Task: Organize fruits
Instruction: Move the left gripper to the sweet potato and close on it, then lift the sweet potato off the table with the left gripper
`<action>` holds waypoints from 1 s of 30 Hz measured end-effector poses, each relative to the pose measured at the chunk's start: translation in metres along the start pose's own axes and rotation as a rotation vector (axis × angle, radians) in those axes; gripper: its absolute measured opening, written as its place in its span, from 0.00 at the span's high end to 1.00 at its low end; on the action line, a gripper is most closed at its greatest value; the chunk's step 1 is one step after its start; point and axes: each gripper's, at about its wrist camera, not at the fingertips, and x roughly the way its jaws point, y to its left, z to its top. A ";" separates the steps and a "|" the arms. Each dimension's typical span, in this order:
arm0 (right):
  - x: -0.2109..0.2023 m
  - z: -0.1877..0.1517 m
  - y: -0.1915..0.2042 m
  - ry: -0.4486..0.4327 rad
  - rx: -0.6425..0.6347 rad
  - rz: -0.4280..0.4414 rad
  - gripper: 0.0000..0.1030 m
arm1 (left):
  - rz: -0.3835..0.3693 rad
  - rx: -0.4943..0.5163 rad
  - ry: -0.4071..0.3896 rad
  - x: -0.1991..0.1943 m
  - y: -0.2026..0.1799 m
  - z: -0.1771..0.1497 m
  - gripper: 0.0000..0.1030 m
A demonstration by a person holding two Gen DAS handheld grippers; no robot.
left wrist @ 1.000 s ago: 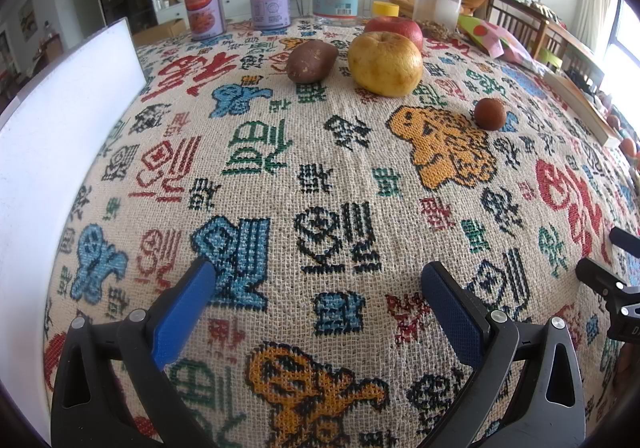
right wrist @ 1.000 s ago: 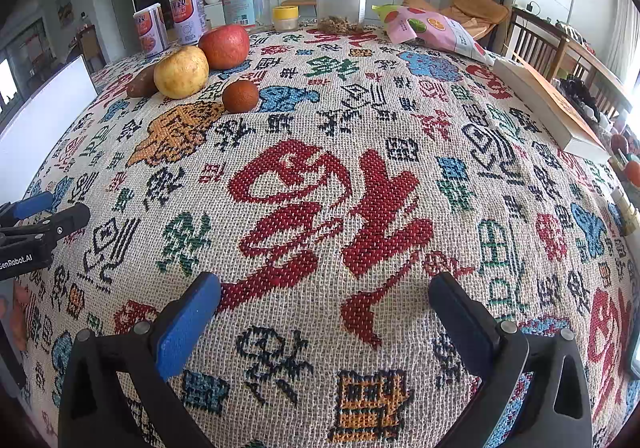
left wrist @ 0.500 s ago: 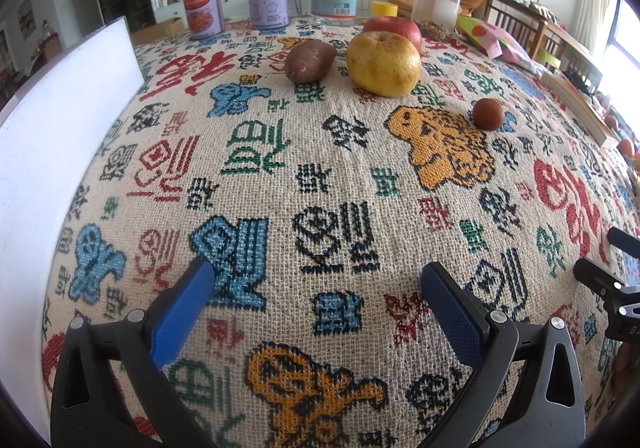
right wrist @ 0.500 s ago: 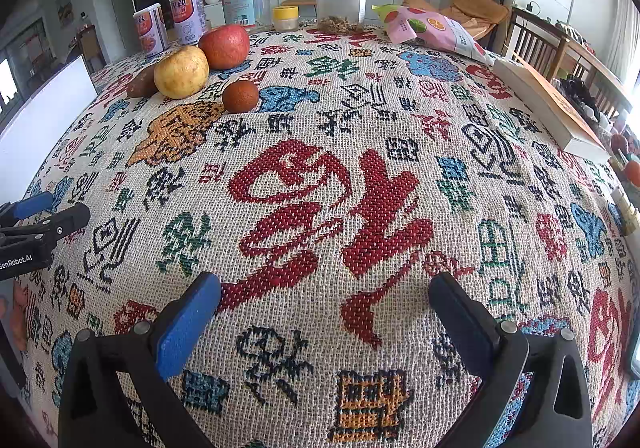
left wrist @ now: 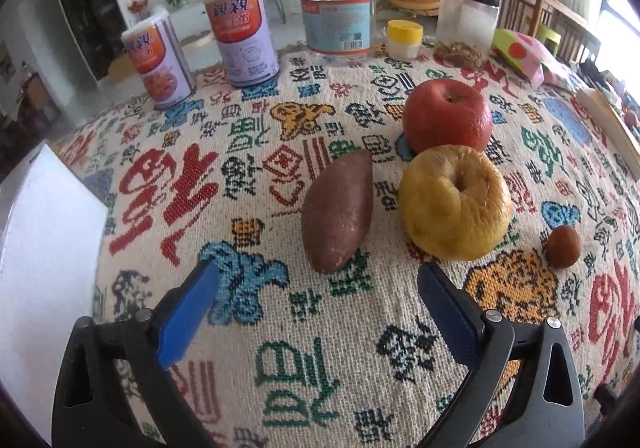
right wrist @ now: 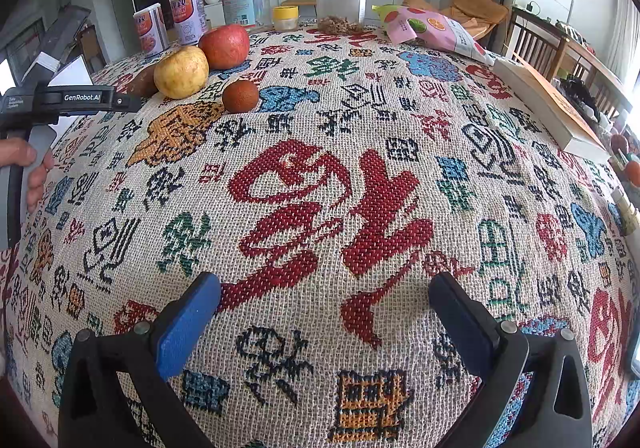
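Note:
A purple sweet potato, a yellow wrinkled apple, a red apple and a small brown fruit lie together on the patterned tablecloth. My left gripper is open and empty, just short of the sweet potato. My right gripper is open and empty over the cloth, far from the fruits: yellow apple, red apple, small brown fruit. The left gripper body shows at the left of the right wrist view.
Two cans, a clear jar, a yellow-lidded cup and a black-lidded canister stand at the far edge. A white board lies at the left. A snack bag and a book lie at the right.
My left gripper has moved forward toward the fruits, which now fill its view, still open. The right gripper has stayed in place.

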 end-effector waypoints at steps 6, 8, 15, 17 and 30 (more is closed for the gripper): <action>0.000 0.000 0.000 0.000 0.000 0.000 0.00 | -0.018 0.055 0.083 0.032 0.011 0.030 0.24; 0.000 0.000 0.000 0.000 0.000 0.000 0.00 | -0.076 0.018 0.101 0.041 0.016 0.033 0.30; 0.000 0.001 0.000 0.000 0.000 0.000 0.00 | -0.141 -0.060 0.060 0.014 0.023 0.007 0.61; 0.000 0.001 0.000 0.000 0.000 0.000 0.00 | -0.139 -0.106 0.055 -0.004 0.030 -0.018 0.61; 0.001 0.001 0.000 0.000 0.000 0.000 0.00 | -0.136 -0.253 0.022 -0.109 0.027 -0.185 0.56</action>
